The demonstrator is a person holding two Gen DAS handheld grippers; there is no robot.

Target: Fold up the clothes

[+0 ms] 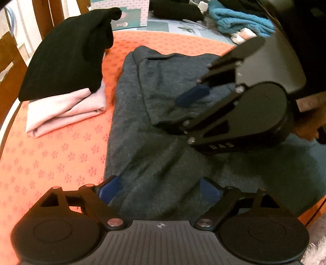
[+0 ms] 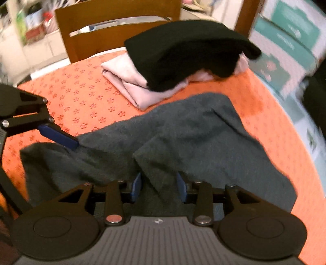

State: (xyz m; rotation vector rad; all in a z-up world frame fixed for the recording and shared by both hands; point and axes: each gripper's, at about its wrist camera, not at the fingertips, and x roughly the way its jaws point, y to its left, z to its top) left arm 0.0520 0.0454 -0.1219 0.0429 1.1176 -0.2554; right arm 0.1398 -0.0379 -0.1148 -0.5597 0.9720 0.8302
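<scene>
A dark grey garment (image 1: 163, 122) lies spread and rumpled on the orange tablecloth (image 1: 51, 159). My left gripper (image 1: 159, 191) is open, its blue pads wide apart over the garment's near edge. My right gripper (image 2: 159, 185) is partly open with a fold of the grey garment (image 2: 183, 138) rising between its pads. In the left wrist view the right gripper (image 1: 183, 114) reaches in from the right over the cloth. In the right wrist view the left gripper's blue pad (image 2: 59, 136) touches the garment's left edge.
A folded pink garment (image 1: 67, 110) with a black garment (image 1: 69, 57) on top sits at the far left of the table. A wooden chair (image 2: 114, 26) stands behind. A teal-and-white box (image 1: 122, 12) and a blue knit (image 1: 240, 18) lie beyond the tablecloth (image 2: 85, 91).
</scene>
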